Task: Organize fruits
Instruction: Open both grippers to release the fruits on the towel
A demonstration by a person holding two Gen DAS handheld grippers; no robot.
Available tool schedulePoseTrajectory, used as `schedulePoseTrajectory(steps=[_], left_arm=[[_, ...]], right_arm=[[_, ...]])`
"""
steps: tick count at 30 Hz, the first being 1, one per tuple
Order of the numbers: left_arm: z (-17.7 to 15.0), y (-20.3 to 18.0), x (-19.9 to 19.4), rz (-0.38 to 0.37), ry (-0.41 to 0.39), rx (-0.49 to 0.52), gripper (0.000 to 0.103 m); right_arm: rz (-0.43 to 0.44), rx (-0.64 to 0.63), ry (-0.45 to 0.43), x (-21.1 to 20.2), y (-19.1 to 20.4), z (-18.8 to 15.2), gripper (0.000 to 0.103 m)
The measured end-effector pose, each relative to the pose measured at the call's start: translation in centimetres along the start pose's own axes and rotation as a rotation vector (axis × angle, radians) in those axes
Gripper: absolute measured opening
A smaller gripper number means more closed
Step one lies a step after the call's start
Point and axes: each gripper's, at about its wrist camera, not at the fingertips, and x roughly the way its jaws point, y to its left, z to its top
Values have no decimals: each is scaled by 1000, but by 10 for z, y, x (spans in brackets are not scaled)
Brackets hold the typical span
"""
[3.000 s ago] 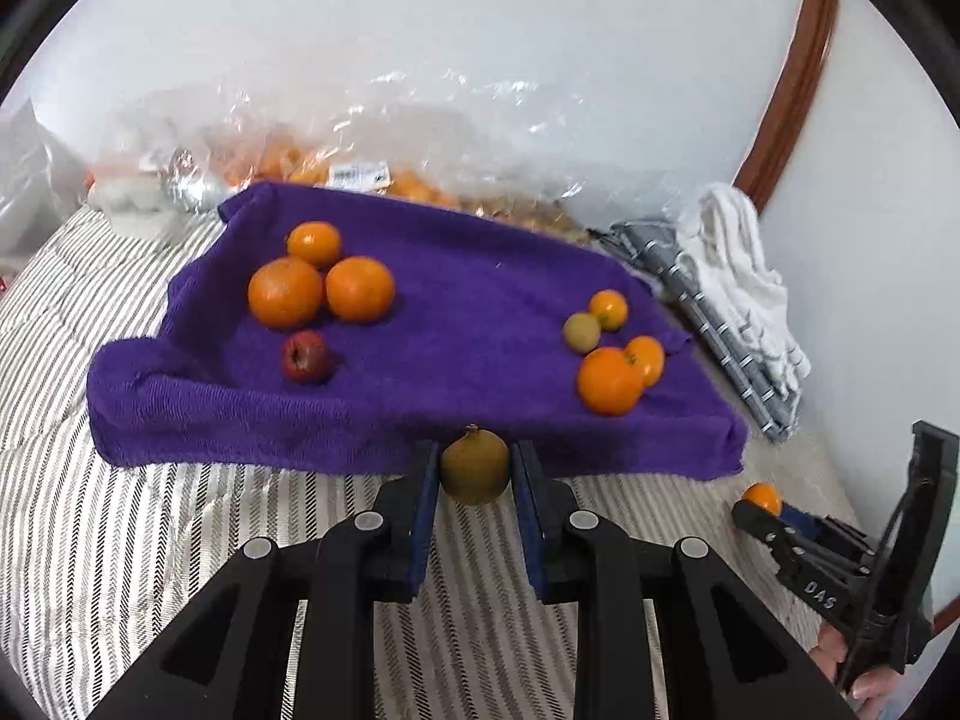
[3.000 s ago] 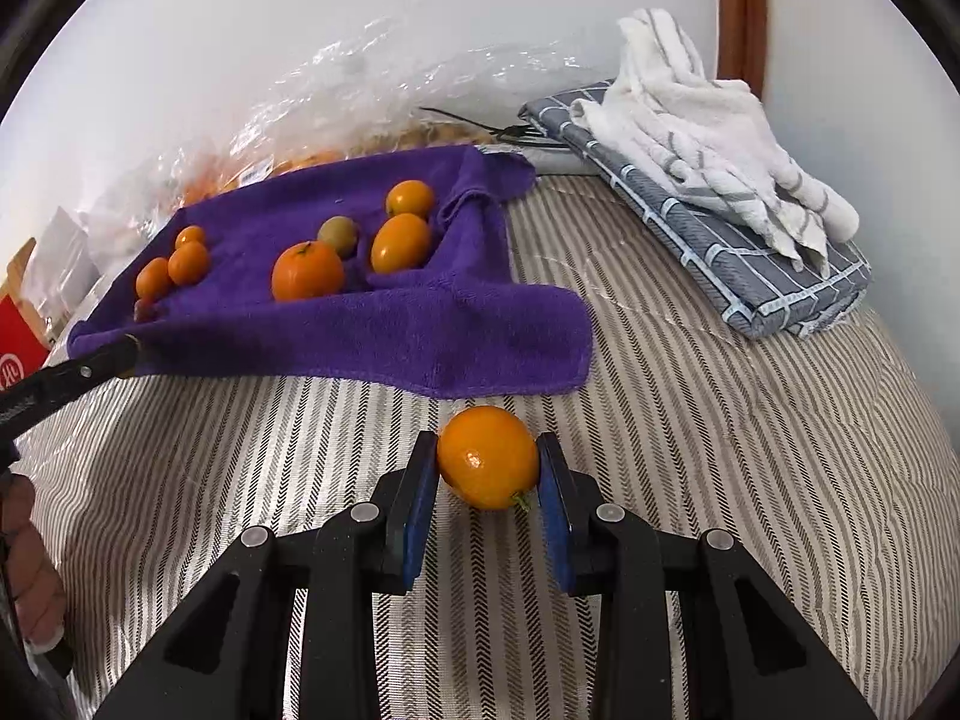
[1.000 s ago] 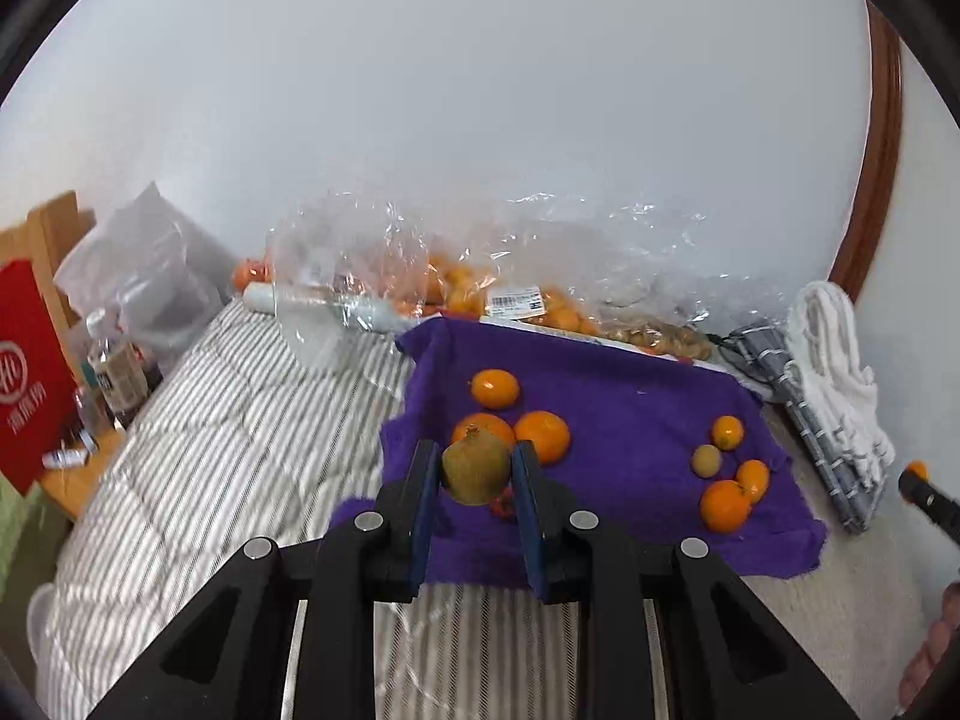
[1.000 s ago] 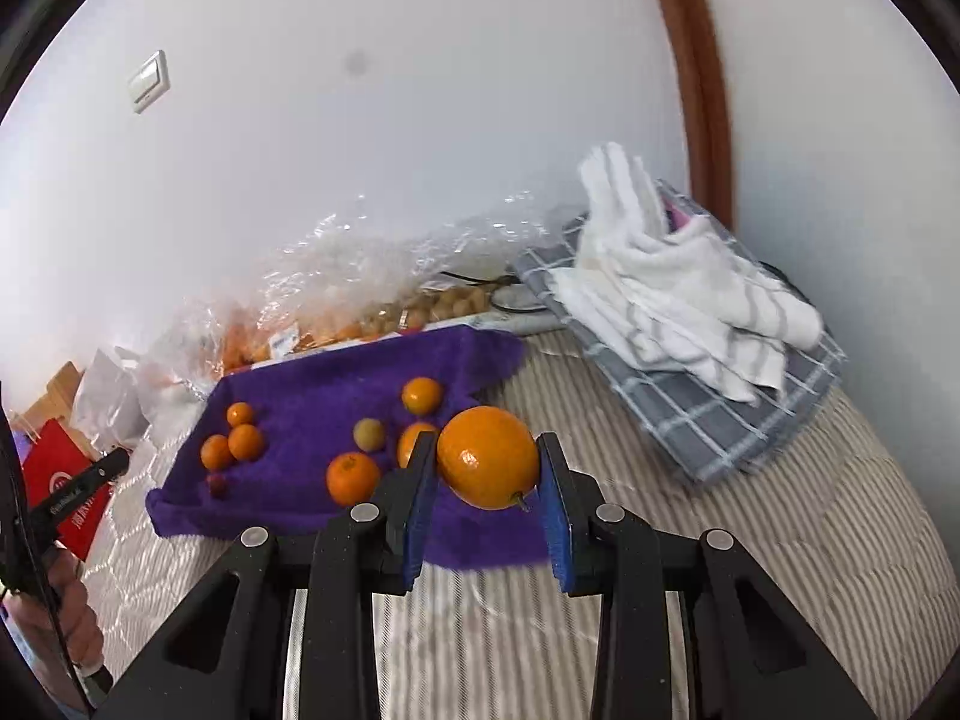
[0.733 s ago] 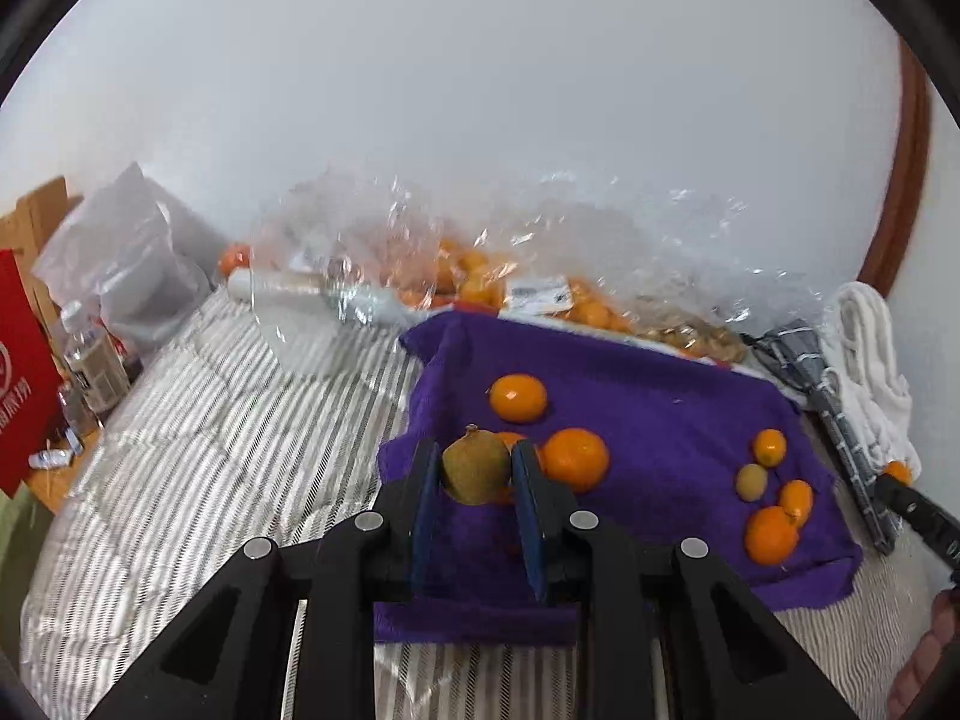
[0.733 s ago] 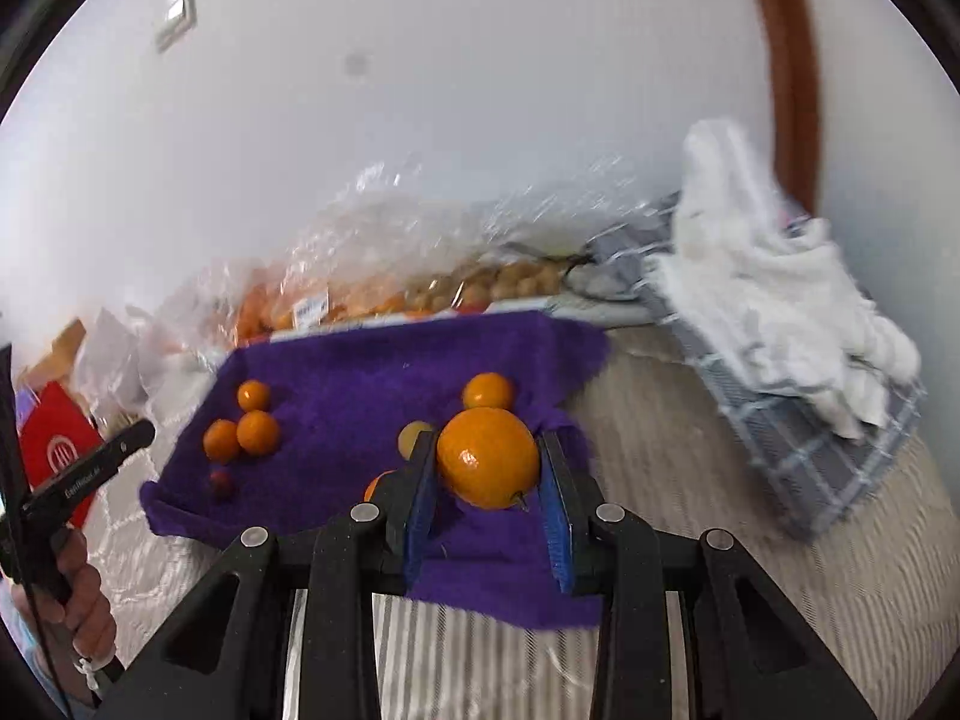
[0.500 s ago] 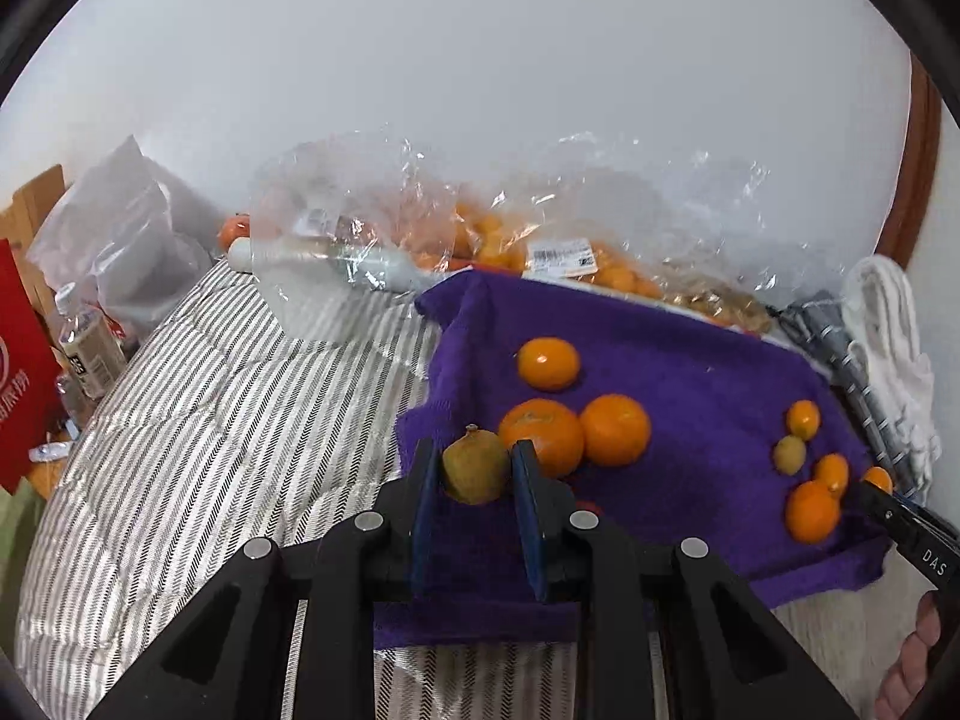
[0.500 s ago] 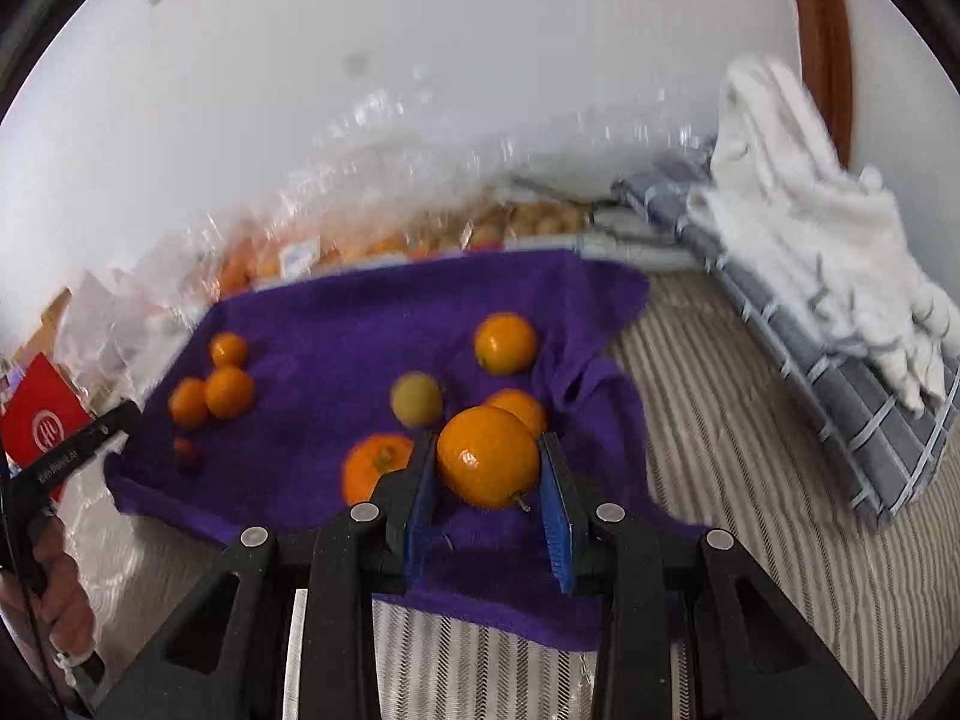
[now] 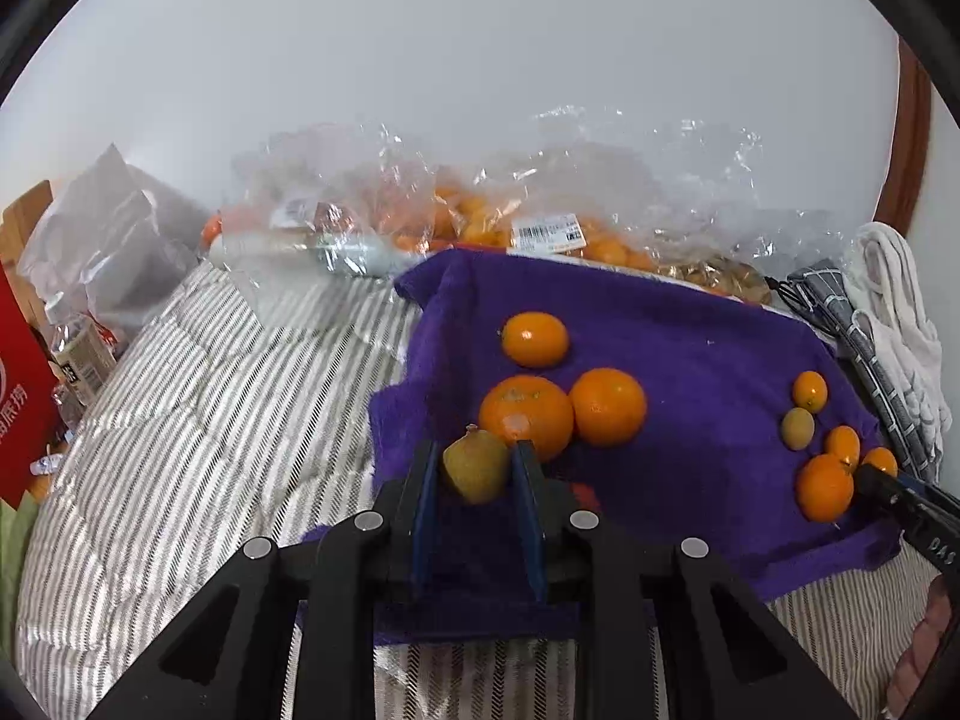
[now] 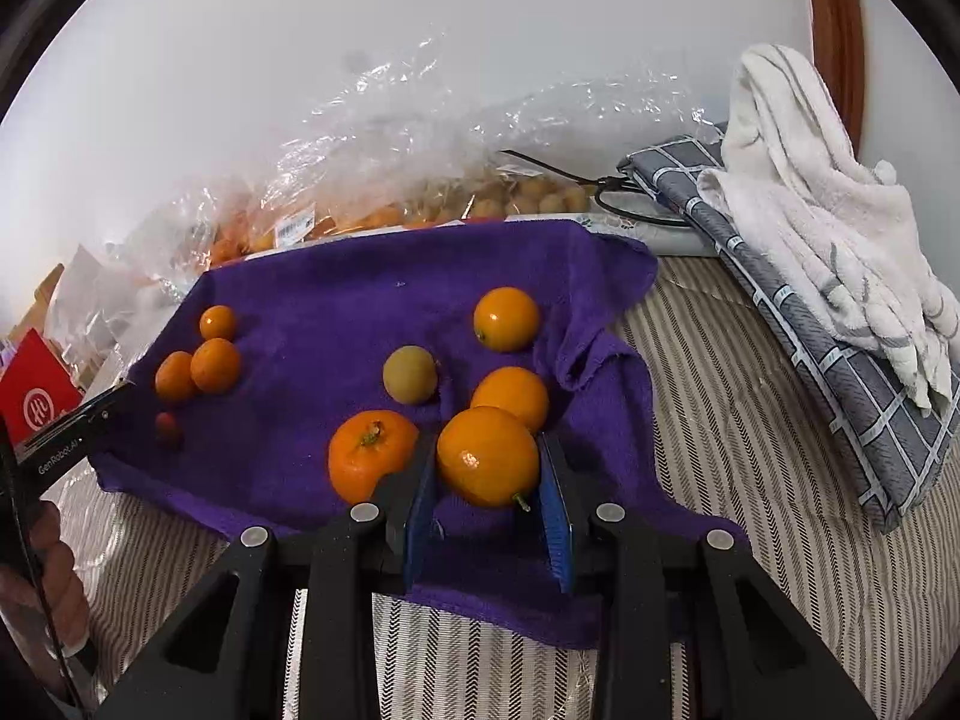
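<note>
Both grippers (fruit clamped) now overhang purple towel (image 9: 708, 336).

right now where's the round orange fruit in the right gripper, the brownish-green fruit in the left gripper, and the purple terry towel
round orange fruit (image 10: 487, 456), right wrist view, centre of its peel
brownish-green fruit (image 9: 476, 465), left wrist view, middle of its visible face
purple terry towel (image 10: 360, 282), right wrist view, bare patch near its far edge

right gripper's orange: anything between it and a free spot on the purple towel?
Nothing visible blocks it. The right gripper holds the orange over the purple towel, beside a big orange on its left and another orange behind. Bare towel lies directly below.
</note>
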Motion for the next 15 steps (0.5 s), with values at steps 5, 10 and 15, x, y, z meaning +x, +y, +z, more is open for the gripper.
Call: schedulePoseTrajectory(steps=[5,10,15], left_arm=[[0,2,3,10,2,-5,24],[-2,-1,2,32,-2,11,24],[-1,-1,4,36,-6,18,24]], right_arm=[[-8,-6,10,2,2,-1,33],[1,15,13,1,-2,0,33],[17,12,16,2,0,-2,33]])
